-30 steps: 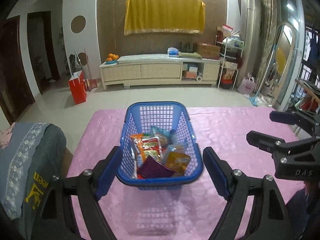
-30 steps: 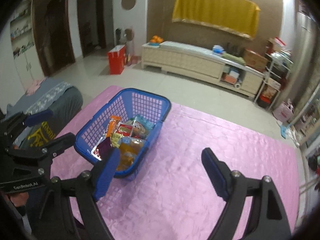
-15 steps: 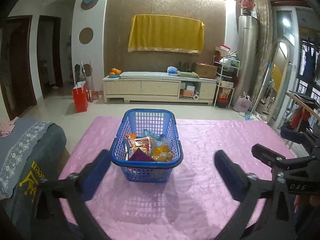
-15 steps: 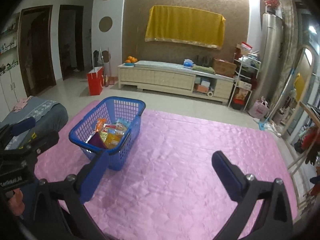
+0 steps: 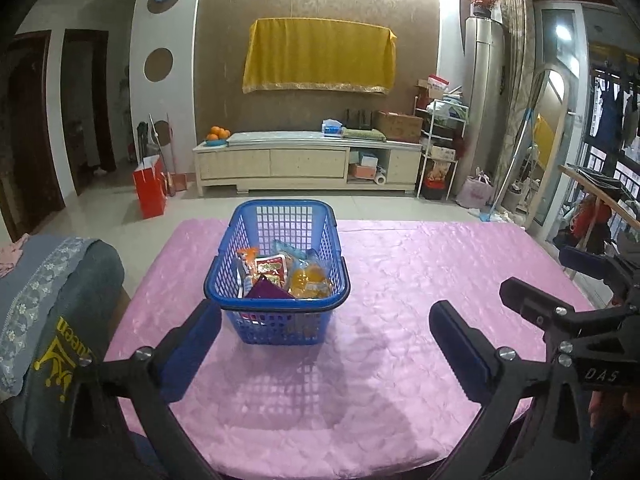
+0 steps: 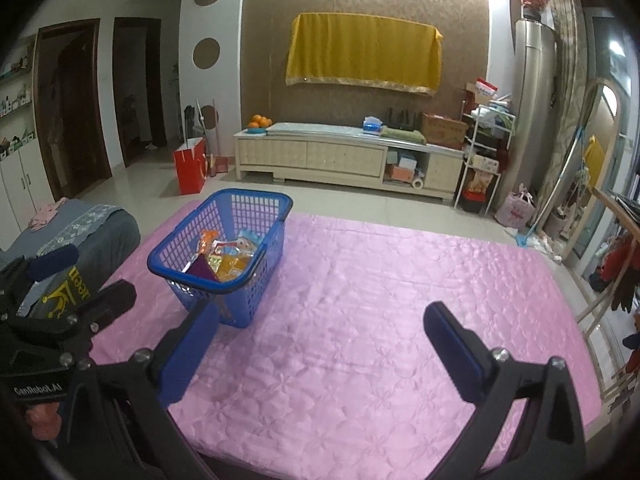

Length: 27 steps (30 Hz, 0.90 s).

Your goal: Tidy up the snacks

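A blue plastic basket (image 5: 240, 264) stands on the pink tablecloth (image 5: 400, 272), holding several snack packets (image 5: 280, 276), one of them purple. It also shows in the right wrist view (image 6: 256, 276), left of centre. My left gripper (image 5: 324, 340) is open and empty, hovering in front of the basket's near wall, apart from it. My right gripper (image 6: 320, 340) is open and empty over bare cloth, to the right of the basket. The right gripper shows at the right edge of the left wrist view (image 5: 560, 280).
A grey chair back with a draped cloth (image 5: 48, 300) stands at the table's left edge. A low TV cabinet (image 5: 308, 160) and a red bag (image 5: 150, 192) stand on the floor beyond the table. Shelves and clutter (image 6: 484, 152) stand far right.
Both grippers have pulled back and up from the basket, which now looks smaller and farther. The basket with its snacks has stayed in place on the cloth.
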Available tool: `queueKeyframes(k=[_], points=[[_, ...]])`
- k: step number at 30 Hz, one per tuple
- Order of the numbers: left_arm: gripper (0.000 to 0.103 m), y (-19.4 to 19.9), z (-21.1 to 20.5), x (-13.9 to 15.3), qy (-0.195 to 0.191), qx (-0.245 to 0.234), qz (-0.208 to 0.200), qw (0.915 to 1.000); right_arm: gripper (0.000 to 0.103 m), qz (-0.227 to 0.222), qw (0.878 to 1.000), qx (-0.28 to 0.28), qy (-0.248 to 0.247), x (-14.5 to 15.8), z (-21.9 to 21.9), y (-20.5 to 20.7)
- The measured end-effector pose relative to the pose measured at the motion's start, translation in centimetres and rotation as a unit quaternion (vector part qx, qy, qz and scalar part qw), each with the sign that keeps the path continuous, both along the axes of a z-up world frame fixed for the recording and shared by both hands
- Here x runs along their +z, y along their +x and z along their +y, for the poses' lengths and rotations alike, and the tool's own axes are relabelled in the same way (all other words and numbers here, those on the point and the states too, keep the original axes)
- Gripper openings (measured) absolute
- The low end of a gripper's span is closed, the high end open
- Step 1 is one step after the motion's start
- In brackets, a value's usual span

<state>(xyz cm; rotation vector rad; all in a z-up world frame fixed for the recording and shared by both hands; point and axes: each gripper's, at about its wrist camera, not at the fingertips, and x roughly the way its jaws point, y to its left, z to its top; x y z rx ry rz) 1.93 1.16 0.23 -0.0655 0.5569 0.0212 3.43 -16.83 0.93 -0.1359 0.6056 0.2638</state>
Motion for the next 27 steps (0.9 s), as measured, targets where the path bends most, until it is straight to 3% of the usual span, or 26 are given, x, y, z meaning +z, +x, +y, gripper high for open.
queueKeyframes(k=[27], points=[[0.103,-0.74,-0.15,-0.02,-0.003,0.003,-0.002,1.0,0.103,0.0,1.0,-0.003,-0.003,0.41,0.57,-0.55]])
